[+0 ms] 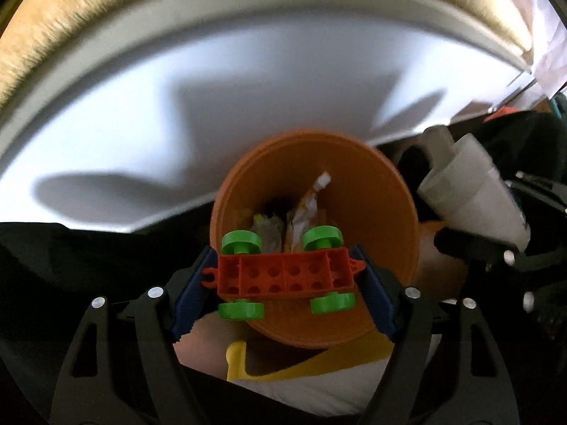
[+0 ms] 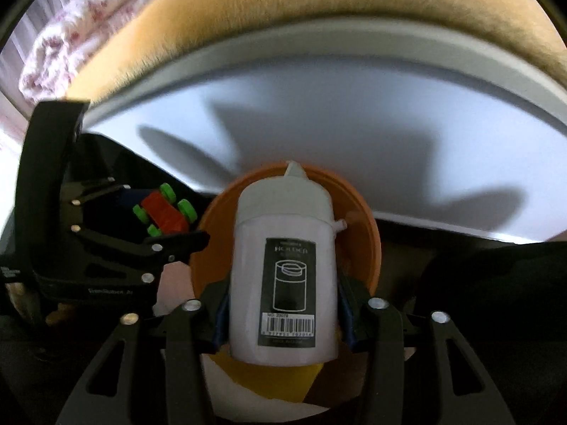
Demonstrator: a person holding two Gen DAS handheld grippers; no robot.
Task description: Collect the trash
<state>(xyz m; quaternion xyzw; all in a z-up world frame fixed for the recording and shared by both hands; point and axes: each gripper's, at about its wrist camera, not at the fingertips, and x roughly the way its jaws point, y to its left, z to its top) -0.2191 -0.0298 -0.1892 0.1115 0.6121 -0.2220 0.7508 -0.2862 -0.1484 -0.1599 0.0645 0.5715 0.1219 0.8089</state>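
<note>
Left gripper [image 1: 287, 276]: pinching a red toy car [image 1: 285, 272] just over the orange bin [image 1: 389, 219].
Right gripper [image 2: 281, 315]: clamped on a white bottle [image 2: 283, 265], also above the bin.
Inside bin: crumpled wrappers [image 1: 301, 216] already collected.
Left to do: likely both drops.
Beyond: white table [image 1: 212, 113].

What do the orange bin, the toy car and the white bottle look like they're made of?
Orange bin: likely matte plastic, with fine ridged lines on its wall, possibly 3D-printed. Toy car: glossy moulded plastic, red studded brick body, green wheels. White bottle: smooth, slightly translucent plastic by the look, with a black printed paper or film label.
</note>
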